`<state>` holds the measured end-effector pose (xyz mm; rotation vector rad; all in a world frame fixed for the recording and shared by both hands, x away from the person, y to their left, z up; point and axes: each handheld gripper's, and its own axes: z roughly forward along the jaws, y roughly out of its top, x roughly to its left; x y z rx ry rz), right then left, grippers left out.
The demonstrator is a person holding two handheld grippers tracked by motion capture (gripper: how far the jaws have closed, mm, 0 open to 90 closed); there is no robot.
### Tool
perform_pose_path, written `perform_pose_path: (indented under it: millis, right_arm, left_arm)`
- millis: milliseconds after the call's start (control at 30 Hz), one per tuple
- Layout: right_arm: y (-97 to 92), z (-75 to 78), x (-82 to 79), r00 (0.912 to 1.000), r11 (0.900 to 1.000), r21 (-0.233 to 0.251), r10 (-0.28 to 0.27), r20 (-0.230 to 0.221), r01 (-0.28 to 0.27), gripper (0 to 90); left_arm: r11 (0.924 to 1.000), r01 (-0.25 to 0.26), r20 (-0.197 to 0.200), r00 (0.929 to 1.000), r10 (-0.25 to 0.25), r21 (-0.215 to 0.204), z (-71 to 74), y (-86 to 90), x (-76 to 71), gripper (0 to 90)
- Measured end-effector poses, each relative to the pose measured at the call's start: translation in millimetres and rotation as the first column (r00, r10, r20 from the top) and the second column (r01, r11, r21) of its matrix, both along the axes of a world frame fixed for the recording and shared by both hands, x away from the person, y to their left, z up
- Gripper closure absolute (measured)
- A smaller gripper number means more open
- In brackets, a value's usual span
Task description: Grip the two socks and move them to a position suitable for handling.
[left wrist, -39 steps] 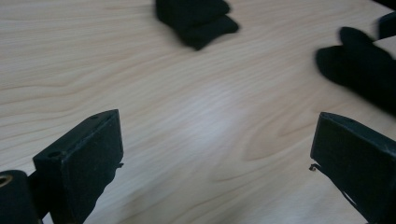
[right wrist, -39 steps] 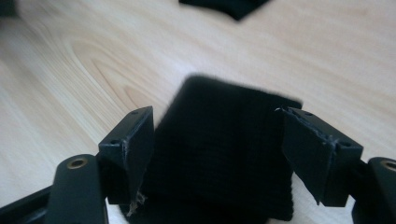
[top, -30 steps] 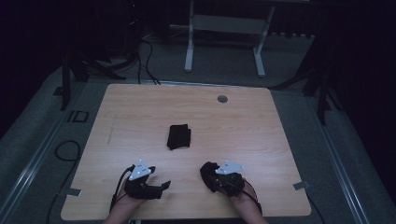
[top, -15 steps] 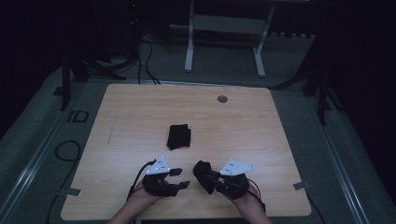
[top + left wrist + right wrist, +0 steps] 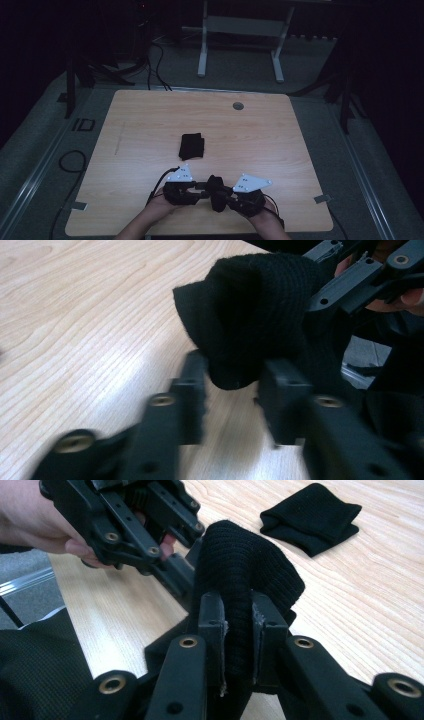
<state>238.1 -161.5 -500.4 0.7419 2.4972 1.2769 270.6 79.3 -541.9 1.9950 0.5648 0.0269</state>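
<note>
Near the wooden table's front edge, the right gripper pinches a soft, light, floppy black knit sock, while the left gripper, jaws spread, straddles its loose end, probably the best hold.

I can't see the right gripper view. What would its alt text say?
Two black fingers pinch a black knit cloth just above a wooden table. A hand brings the other gripper up to the cloth from the upper left, and a second folded black cloth lies on the table behind.
</note>
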Motion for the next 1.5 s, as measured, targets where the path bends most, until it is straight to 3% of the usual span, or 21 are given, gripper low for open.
perform_pose_path:
  millis: [67, 133, 300, 367, 400, 467, 600, 700, 733, 800, 900, 933, 967, 1033, 1100, 1133, 1233, 1300, 1433, 1500]
  right_arm:
    - [-0.3, 0.1, 0.3, 1.0000, 1.0000, -0.005, -0.005, 0.007, 0.005, 78.4]
    - [-2.0, 0.6, 1.3, 0.9999, 0.9999, -0.002, -0.013, 0.010, 0.013, 78.5]
    - [-10.2, 7.0, 3.7, 0.9996, 0.9993, 0.027, -0.025, 0.014, 0.024, 79.1]
    - [-12.5, 9.6, 4.2, 0.9995, 0.9991, 0.032, -0.028, 0.013, 0.028, 82.1]
    - [-16.6, 13.1, 4.6, 0.9986, 0.9985, 0.033, -0.044, 0.031, 0.043, 82.4]
    - [-19.1, 14.5, 5.1, 0.9990, 0.9982, 0.045, -0.041, 0.020, 0.040, 82.9]
    - [-20.6, 18.4, 2.4, 0.9979, 0.9975, 0.052, -0.049, 0.042, 0.047, 83.3]
    - [-19.4, 20.1, 2.0, 0.9982, 0.9975, 0.055, -0.045, 0.040, 0.043, 83.3]
    - [-19.4, 20.2, 2.0, 0.9984, 0.9977, 0.055, -0.041, 0.039, 0.039, 83.3]
    - [-20.7, 19.6, 2.7, 0.9985, 0.9977, 0.056, -0.041, 0.036, 0.039, 83.3]
    - [-22.1, 18.6, 3.1, 0.9986, 0.9975, 0.057, -0.044, 0.029, 0.042, 83.4]
    - [-25.9, 18.9, 3.2, 0.9967, 0.9966, 0.045, -0.070, 0.041, 0.068, 83.4]
    - [-30.2, 19.5, 4.4, 0.9963, 0.9954, 0.055, -0.080, 0.032, 0.078, 83.5]
    - [-39.5, 19.9, 6.9, 0.9937, 0.9917, 0.068, -0.110, 0.020, 0.109, 83.4]
    - [-43.3, 19.4, 7.9, 0.9929, 0.9910, 0.065, -0.118, 0.014, 0.117, 83.4]
    - [-50.2, 16.8, 9.4, 0.9897, 0.9879, 0.061, -0.143, 0.005, 0.142, 83.4]
    - [-57.2, 10.5, 10.7, 0.9859, 0.9850, 0.044, -0.166, -0.021, 0.167, 83.4]
    - [-60.3, 5.8, 11.7, 0.9840, 0.9838, 0.028, -0.176, -0.027, 0.177, 83.3]
    - [-67.8, -7.4, 17.6, 0.9759, 0.9772, 0.000, -0.212, -0.053, 0.212, 83.1]
    - [-70.1, -14.2, 22.0, 0.9725, 0.9752, -0.008, -0.221, -0.073, 0.221, 83.0]
  left_arm:
    - [0.9995, -0.017, 0.005, 0.9999, 0.016, 0.027, 0.7, -3.3, -1.5, 80.2]
    - [0.9992, -0.026, 0.009, 0.9996, 0.026, 0.031, 2.6, -4.0, -2.6, 84.5]
    - [0.9991, -0.032, 0.019, 0.9993, 0.031, 0.028, 10.8, -1.2, -4.6, 86.4]
    - [0.9967, -0.045, 0.055, 0.9976, 0.041, 0.068, 17.1, 0.6, -5.9, 86.4]
    - [0.9982, -0.039, 0.058, 0.9977, 0.036, 0.047, 20.6, 6.1, -5.5, 86.5]
    - [0.9984, -0.046, 0.057, 0.9974, 0.045, 0.031, 22.9, 8.3, -6.1, 86.9]
    - [0.9965, -0.045, 0.080, 0.9961, 0.039, 0.070, 31.6, 8.7, -10.7, 86.9]
    - [0.9968, -0.054, 0.039, 0.9979, 0.052, 0.059, 33.5, 10.6, -10.1, 86.9]
    - [0.9957, -0.063, 0.054, 0.9968, 0.059, 0.067, 33.7, 11.1, -11.0, 86.8]
    - [0.9963, -0.066, 0.047, 0.9969, 0.063, 0.056, 32.9, 12.8, -11.5, 86.7]
    - [0.9927, -0.089, 0.049, 0.9951, 0.086, 0.080, 30.3, 14.4, -12.1, 86.5]
    - [0.9916, -0.095, 0.034, 0.9951, 0.092, 0.088, 27.8, 17.3, -10.8, 86.5]
    - [0.9875, -0.130, -0.011, 0.9913, 0.131, 0.090, 21.5, 25.4, -8.5, 86.6]
    - [0.9865, -0.142, -0.065, 0.9869, 0.148, 0.081, 16.7, 34.4, -6.7, 86.9]
    - [0.9865, -0.142, -0.065, 0.9869, 0.148, 0.081, 16.7, 34.4, -6.7, 87.0]
    - [0.9822, -0.157, -0.058, 0.9849, 0.163, 0.104, 15.5, 43.4, -8.9, 87.3]
    - [0.9820, -0.147, -0.066, 0.9857, 0.155, 0.119, 17.6, 51.4, -11.0, 87.3]
    - [0.9781, -0.141, -0.061, 0.9865, 0.152, 0.152, 19.3, 56.0, -12.2, 87.3]
    - [0.9734, -0.127, -0.104, 0.9835, 0.148, 0.191, 16.4, 64.9, -9.8, 87.1]
    - [0.9728, -0.123, -0.143, 0.9779, 0.153, 0.196, 11.2, 66.7, -7.2, 87.1]
